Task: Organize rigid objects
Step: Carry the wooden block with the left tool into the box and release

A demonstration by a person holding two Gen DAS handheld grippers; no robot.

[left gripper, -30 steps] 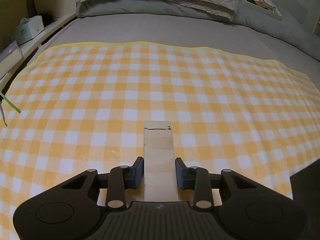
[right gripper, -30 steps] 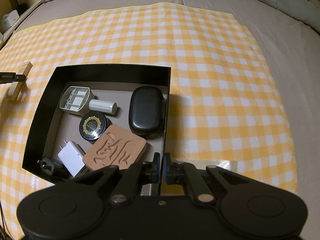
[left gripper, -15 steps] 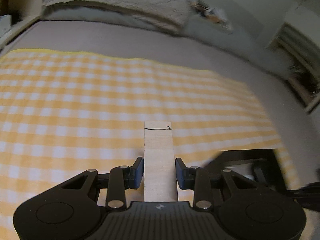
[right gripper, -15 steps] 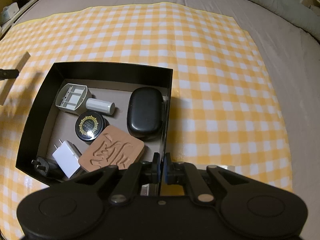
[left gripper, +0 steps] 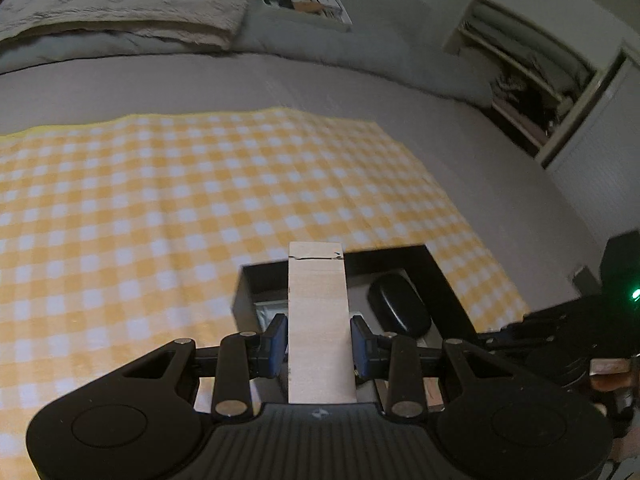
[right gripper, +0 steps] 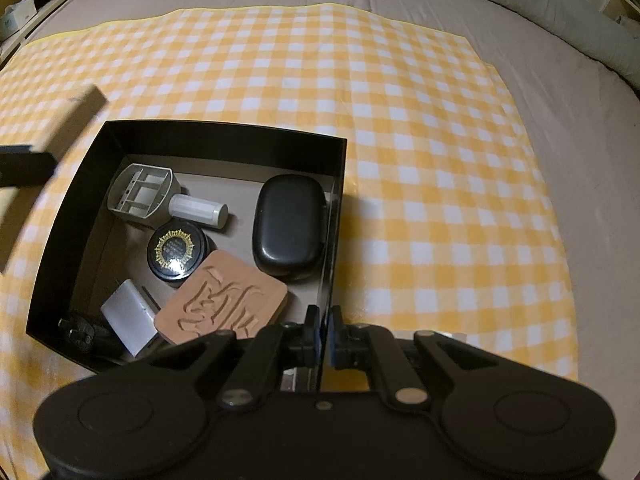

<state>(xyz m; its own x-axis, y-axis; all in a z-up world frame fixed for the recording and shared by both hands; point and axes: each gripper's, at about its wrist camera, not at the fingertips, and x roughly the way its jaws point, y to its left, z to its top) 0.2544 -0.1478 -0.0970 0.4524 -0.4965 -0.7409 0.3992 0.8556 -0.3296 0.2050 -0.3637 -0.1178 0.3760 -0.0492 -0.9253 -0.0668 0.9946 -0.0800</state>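
Seven items lie in one black box (right gripper: 342, 200); one wooden block (left gripper: 320, 320) held.

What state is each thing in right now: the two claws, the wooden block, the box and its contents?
left claw: shut on the wooden block
wooden block: held above the cloth
right claw: shut on the box wall
black box: open, no lid
black case: closed, lying in box
round tin: lid on
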